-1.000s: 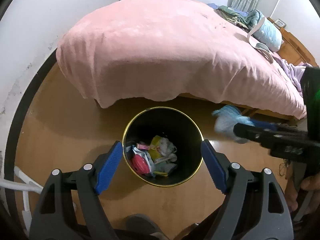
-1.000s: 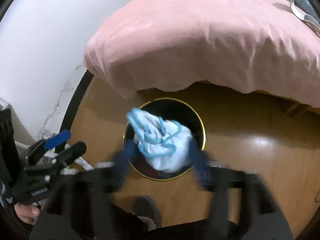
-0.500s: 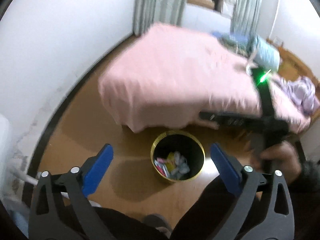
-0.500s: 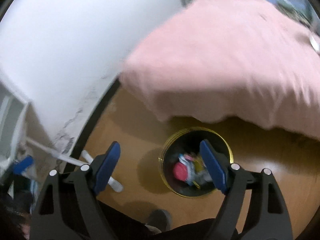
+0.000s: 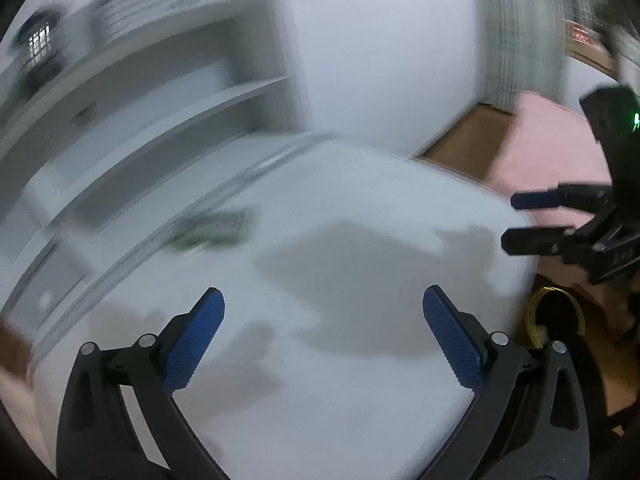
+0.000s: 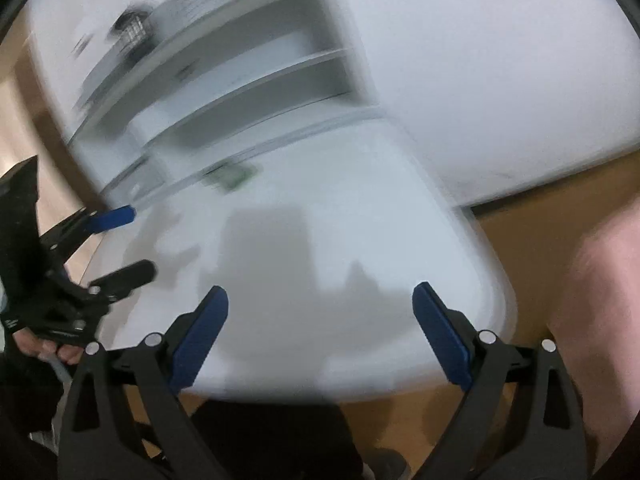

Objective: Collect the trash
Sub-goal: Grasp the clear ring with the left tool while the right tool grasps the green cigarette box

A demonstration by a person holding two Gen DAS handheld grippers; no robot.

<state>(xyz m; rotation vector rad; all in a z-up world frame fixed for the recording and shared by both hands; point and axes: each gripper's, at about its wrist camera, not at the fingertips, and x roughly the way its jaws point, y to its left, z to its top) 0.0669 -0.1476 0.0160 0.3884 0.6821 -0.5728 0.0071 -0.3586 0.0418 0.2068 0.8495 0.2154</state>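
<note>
Both views are blurred by motion. My left gripper (image 5: 323,334) is open and empty above a white desk top (image 5: 360,380). My right gripper (image 6: 320,332) is open and empty above the same desk (image 6: 340,240). A small green item (image 5: 212,228) lies on the desk near its back edge; it also shows in the right wrist view (image 6: 232,176). The black bin with a gold rim (image 5: 554,318) stands on the floor at the desk's right side. The right gripper shows at the right of the left wrist view (image 5: 520,220), and the left gripper at the left of the right wrist view (image 6: 128,240).
White shelves (image 5: 160,92) rise behind the desk against a white wall (image 5: 380,40). The pink bed (image 5: 552,148) lies to the right across a wooden floor (image 6: 540,208). Dark clothing (image 6: 276,440) shows below the desk edge.
Both grippers swung up and left, from over the bin and bed to over the white desk. The blue and white wad held by the right gripper a second ago is gone from it.
</note>
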